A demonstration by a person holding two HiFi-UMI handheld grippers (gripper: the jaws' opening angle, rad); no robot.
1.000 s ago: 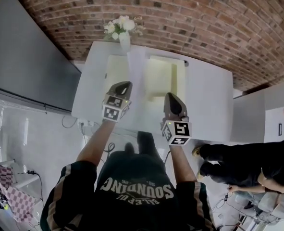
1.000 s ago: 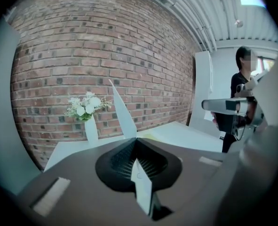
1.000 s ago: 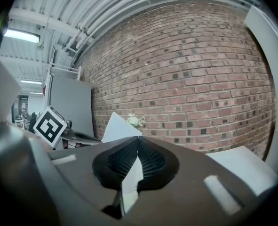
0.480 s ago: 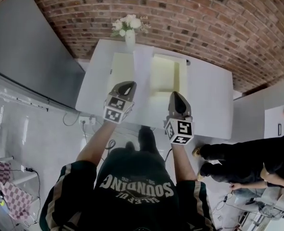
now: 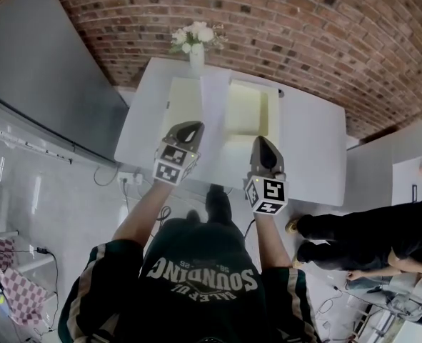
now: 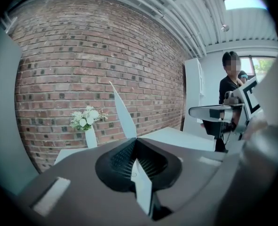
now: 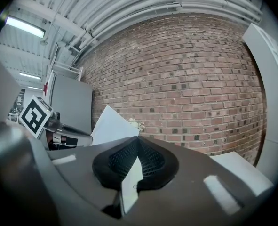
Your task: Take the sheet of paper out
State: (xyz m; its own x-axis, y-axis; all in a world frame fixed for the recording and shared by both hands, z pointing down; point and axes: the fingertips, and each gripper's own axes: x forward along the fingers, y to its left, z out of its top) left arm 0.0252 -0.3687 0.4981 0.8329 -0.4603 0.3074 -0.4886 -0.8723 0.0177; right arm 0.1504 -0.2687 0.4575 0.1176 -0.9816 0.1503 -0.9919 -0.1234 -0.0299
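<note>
A white sheet of paper (image 5: 214, 106) hangs lifted over a pale yellow open folder (image 5: 248, 109) on the white table (image 5: 307, 145). My left gripper (image 5: 191, 126) is shut on the sheet's near left part. In the left gripper view the paper (image 6: 122, 114) runs through the closed jaws of the left gripper (image 6: 135, 140) and stands up beyond them. My right gripper (image 5: 259, 141) is shut on the sheet too. In the right gripper view the paper (image 7: 111, 124) fans out to the left of the right gripper (image 7: 139, 139).
A vase of white flowers (image 5: 196, 45) stands at the table's far edge against the brick wall (image 5: 303, 27). A person in dark clothes (image 5: 368, 234) is at the right, beside a white cabinet (image 5: 410, 163). A grey panel (image 5: 46, 70) stands on the left.
Both grippers have drawn slightly up and back from the folder with the sheet still pinched. The sheet stands a little higher over the table.
</note>
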